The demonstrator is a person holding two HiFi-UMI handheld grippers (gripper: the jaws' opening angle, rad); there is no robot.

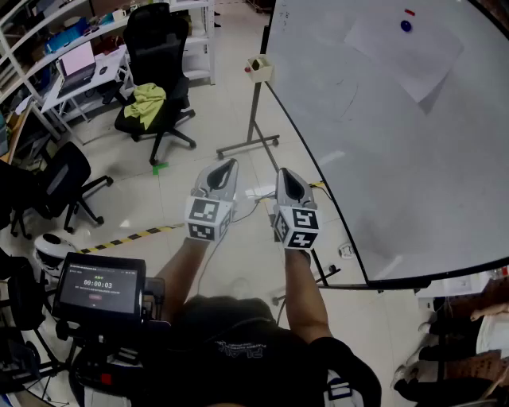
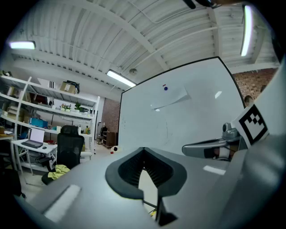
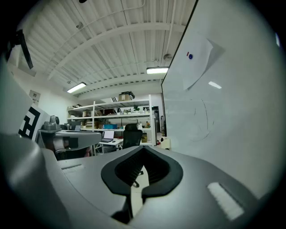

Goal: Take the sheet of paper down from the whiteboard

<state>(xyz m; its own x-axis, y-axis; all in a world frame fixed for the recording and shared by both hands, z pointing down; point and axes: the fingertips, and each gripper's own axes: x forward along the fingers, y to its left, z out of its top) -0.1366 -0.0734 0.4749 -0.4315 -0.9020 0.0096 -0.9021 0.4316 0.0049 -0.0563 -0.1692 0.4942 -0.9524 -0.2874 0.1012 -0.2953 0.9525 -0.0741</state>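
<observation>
A white sheet of paper (image 1: 406, 49) hangs tilted on the whiteboard (image 1: 382, 159), held at its top by a blue magnet (image 1: 406, 25) with a small red magnet (image 1: 409, 12) just above. The paper (image 2: 170, 99) and the paper (image 3: 199, 62) show high up in both gripper views. My left gripper (image 1: 231, 163) and right gripper (image 1: 284, 172) are side by side in front of me, well short of the board. Both are shut with nothing between the jaws.
The whiteboard stands on a wheeled metal frame (image 1: 253, 119) with a small box (image 1: 260, 70) at its corner. A black office chair (image 1: 155, 56) with a yellow-green cloth (image 1: 147, 102) is at the left, near desks with a laptop (image 1: 77, 65). Striped tape (image 1: 127, 237) runs across the floor.
</observation>
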